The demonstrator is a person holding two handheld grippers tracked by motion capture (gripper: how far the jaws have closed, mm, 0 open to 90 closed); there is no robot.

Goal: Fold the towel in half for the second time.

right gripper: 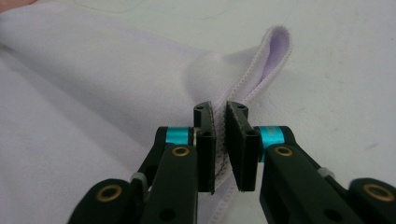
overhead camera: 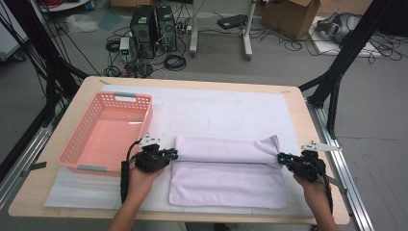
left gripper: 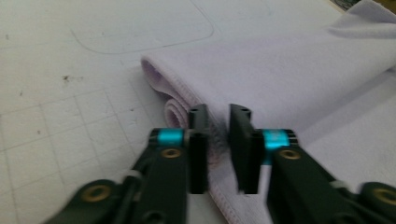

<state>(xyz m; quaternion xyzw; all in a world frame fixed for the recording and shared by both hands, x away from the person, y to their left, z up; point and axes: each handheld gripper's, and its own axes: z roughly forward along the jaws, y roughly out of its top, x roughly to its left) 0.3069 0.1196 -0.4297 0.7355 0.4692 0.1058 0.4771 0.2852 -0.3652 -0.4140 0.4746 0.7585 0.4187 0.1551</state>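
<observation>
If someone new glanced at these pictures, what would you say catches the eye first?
The pale lilac towel, half rolled at the middle of the table, stands out first, with the left gripper and right gripper at the roll's two ends, jaws slightly apart around its edges. Next comes the pink basket on the table's left.

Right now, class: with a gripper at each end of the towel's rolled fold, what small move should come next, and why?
Probably draw both grippers straight back off the towel. The left gripper and right gripper stand slightly parted, pads no longer pressing the hem, and the fold already lies flat on the lower half.
</observation>
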